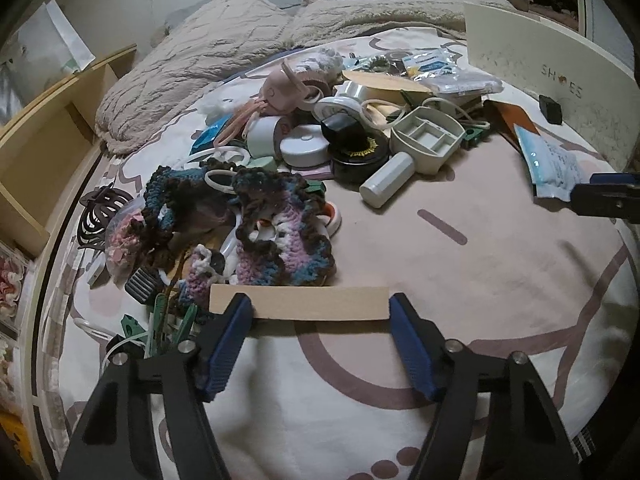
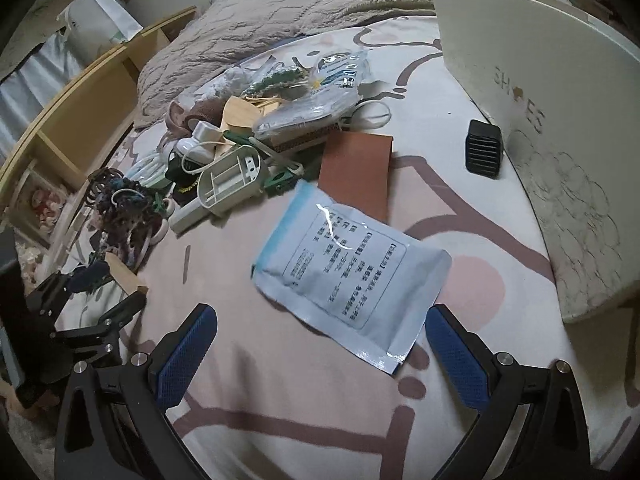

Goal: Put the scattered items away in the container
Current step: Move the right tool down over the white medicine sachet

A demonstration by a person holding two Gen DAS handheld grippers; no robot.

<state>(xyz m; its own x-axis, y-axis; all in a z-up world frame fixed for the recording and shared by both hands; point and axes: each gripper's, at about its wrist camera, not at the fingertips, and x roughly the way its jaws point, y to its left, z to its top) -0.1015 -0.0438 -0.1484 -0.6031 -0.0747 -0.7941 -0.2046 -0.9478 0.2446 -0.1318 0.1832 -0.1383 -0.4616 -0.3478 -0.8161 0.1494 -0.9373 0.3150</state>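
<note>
My left gripper is shut on a flat tan cardboard strip, held by its two ends just above the bedsheet. Behind it lies a pile of scattered items: crocheted yarn pieces, a black round tin, a grey divided tray and a white tube. My right gripper is open and empty, its fingers either side of the near end of a pale blue printed pouch. The white shoe box stands on the right; the left gripper also shows in the right wrist view.
A brown card and a small black ribbed block lie near the box. A beige fleece blanket is bunched at the far side. A wooden shelf runs along the bed's left edge.
</note>
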